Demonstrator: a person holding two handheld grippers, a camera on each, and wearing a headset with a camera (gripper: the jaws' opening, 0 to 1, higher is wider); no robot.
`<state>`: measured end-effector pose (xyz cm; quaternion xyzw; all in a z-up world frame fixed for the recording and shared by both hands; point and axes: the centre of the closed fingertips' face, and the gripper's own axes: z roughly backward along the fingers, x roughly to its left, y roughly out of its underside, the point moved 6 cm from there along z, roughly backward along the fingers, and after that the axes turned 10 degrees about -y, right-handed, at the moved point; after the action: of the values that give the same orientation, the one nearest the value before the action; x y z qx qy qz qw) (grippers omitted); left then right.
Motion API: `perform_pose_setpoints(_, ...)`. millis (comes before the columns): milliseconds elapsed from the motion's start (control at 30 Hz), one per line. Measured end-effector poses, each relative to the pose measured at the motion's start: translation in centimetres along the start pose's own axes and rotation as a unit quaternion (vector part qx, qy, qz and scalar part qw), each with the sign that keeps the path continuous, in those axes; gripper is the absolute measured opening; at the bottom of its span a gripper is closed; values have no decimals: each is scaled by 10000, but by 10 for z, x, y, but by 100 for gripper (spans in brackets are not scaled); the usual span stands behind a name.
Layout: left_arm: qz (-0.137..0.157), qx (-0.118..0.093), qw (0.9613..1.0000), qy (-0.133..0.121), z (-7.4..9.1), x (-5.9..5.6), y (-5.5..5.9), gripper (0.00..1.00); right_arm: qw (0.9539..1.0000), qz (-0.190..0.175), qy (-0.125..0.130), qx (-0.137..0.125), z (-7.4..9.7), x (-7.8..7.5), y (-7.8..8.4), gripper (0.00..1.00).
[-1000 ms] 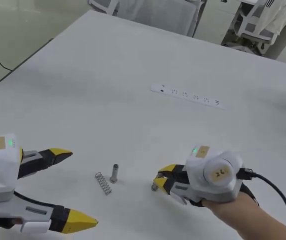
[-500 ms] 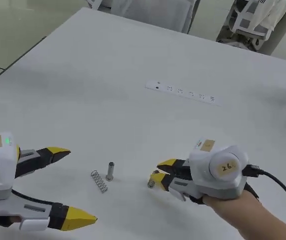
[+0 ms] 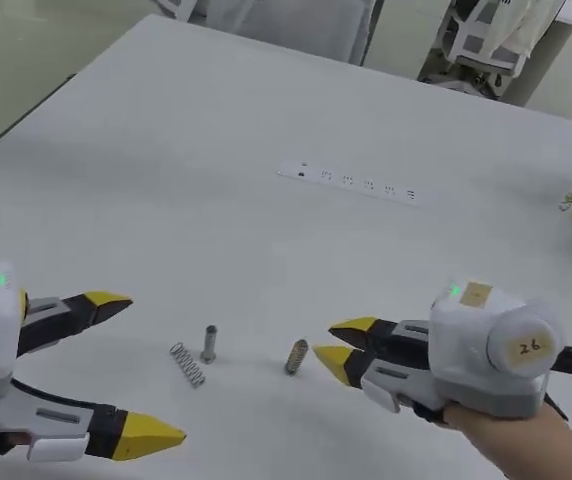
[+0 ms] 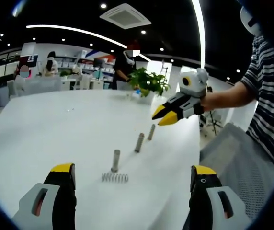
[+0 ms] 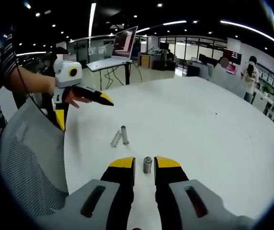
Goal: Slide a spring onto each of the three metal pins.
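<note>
While one spring lies loose on the table (image 3: 266, 250), the step in hand looks to be fetching it and threading it over the pin beside it. At the left, the left gripper (image 3: 129, 368) hovers with its jaws spread wide and nothing between them. Just right of it the loose spring (image 3: 186, 364) lies flat and slanted, close beside the bare pin (image 3: 209, 343), which stands upright. Further right a sprung pin (image 3: 296, 357) stands with coils round its shaft. The left gripper view shows a further pin (image 4: 151, 132) in the same row, apparently coiled too. Rightmost, the right gripper (image 3: 341, 342) points at the sprung pin, jaws parted a little and gripping nothing.

To do this well, I would pinch the loose spring across its coils near one end, lightly enough not to crush them, and leave the bore free. Tip it upright, line the open end over the bare pin's top, and lower it straight down. That pin looks free-standing, so a sideways nudge could topple it; the idle gripper could steady its foot.
</note>
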<state>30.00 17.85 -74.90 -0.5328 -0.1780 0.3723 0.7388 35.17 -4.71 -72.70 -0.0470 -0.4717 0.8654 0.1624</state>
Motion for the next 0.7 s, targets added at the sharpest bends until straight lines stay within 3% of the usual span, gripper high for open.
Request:
perform_pose_setpoints(333, -18, 6, 10000, 9, 2, 0, -3, 96, 9997, -229, 47, 103, 16, 7, 21, 13)
perform_pose_setpoints(700, -25, 26, 10000, 8, 3, 0, -2, 96, 9988, -439, 231, 20, 32, 9, 26, 13)
